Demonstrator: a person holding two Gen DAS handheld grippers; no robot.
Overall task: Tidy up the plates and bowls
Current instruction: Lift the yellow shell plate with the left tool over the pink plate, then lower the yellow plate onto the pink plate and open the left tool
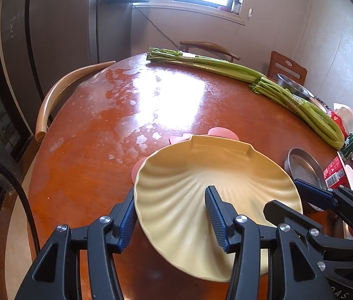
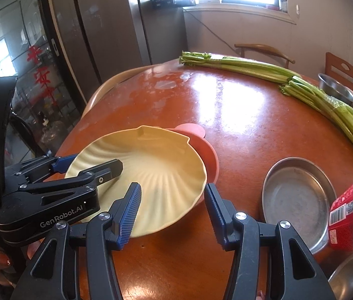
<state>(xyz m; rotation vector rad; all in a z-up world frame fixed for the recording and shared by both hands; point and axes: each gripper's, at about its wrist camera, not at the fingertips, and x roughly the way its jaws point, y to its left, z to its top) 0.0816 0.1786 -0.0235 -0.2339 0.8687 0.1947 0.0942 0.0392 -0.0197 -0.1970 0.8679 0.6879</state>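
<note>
Plate (image 1: 201, 175) rim sits clamped in your left tongs (image 1: 171, 215) and right tongs (image 2: 172, 212); keep both level while lowering it onto the pink dish (image 2: 206, 155) on the desk (image 1: 101, 150).

- The shell-shaped plate (image 1: 201, 175) is pale yellow with fanned ribs.
- Under it, the plate (image 2: 207, 155) is pink.
- Right of the shell plate, the round pan (image 2: 299, 200) is dull grey metal.
- The table (image 1: 96, 150) is glossy red-brown with pale patches.
- Beyond the shell plate, the celery stalks (image 1: 226, 66) are green.
- The gripper pads (image 2: 132, 210) are ridged blue on black frames.
- Right of the pan, the packet (image 2: 341, 215) is red.
</note>
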